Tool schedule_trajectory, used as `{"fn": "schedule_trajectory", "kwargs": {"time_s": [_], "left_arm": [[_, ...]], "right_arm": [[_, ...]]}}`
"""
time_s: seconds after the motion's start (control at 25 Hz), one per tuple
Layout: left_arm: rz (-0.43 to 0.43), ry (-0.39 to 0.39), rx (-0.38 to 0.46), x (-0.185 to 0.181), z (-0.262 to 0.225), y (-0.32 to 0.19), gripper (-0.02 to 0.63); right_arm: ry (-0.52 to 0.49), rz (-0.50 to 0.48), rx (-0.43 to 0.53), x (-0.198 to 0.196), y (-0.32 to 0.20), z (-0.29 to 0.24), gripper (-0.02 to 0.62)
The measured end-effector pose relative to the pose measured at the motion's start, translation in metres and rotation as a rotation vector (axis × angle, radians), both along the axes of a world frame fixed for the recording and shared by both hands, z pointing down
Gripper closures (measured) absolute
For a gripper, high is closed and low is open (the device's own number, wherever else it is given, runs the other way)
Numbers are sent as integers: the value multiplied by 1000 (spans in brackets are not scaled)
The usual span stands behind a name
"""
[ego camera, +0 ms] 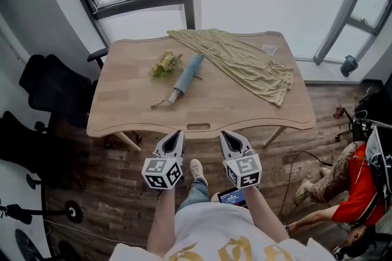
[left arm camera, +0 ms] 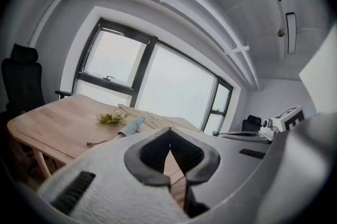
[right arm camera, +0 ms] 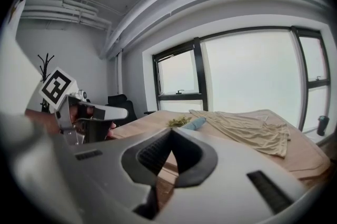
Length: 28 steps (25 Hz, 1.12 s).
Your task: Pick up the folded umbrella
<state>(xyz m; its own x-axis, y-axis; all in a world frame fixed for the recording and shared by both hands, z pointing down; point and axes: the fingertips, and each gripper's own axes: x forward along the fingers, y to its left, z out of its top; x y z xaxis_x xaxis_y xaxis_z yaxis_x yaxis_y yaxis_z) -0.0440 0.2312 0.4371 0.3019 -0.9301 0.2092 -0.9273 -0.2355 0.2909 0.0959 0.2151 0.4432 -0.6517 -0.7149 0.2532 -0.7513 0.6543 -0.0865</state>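
Head view: the folded umbrella lies mid-table, unobstructed, with a flower sprig just beside it and a beige cloth near. The left gripper and right gripper hover off the table's front edge, over a wood floor.
Left gripper view: jaws pressed together, empty.
Right gripper view: jaws likewise together, empty; the umbrella is small and indistinct.

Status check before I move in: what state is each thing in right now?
Umbrella: folded, lying on table, untouched.
Flower bunch: lying beside umbrella.
Cloth: rumpled, spread on table.
Left tongs: shut, empty.
Right tongs: shut, empty.
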Motion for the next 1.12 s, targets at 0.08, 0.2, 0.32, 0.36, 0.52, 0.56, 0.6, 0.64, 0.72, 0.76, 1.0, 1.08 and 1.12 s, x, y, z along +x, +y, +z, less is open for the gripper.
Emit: {"fn": "schedule_trajectory", "kwargs": {"time_s": [0.08,0.2,0.32,0.36,0.52,0.56,0.6,0.64,0.72,0.76,1.0,1.08,1.12], "left_arm": [[4,19,3,-3,3,-17,586],[19,-28,-23,-15,11,-52,586],[29,-40,-40,-30,15,-94,586],[33,-38,-46,-34,17,-108,586],[48,-35,-71,-55,25,-163,586],[52,-36,-77,-60,26,-177,587],[59,-37,-82,-64,28,-189,587],[66,-39,-89,-68,31,-202,588],[82,-44,-109,-75,37,-227,586],[86,-50,-122,-79,42,-238,586],[123,-67,-139,-99,52,-294,586],[142,-79,-131,-100,54,-309,586],[150,-90,-132,-99,57,-314,586]], "right_arm": [[3,-3,-3,-4,-16,3,584],[6,0,-6,-18,-50,8,584],[18,10,-16,-31,-92,13,584],[21,16,-21,-34,-106,14,584],[29,45,-36,-49,-160,15,584],[30,51,-40,-53,-172,16,584],[30,57,-45,-57,-183,17,584],[30,65,-52,-61,-194,19,584],[33,83,-67,-67,-216,25,584],[35,92,-75,-70,-226,28,584],[32,146,-101,-81,-271,42,584],[29,174,-100,-78,-281,43,584],[28,186,-103,-76,-284,44,584]]}}
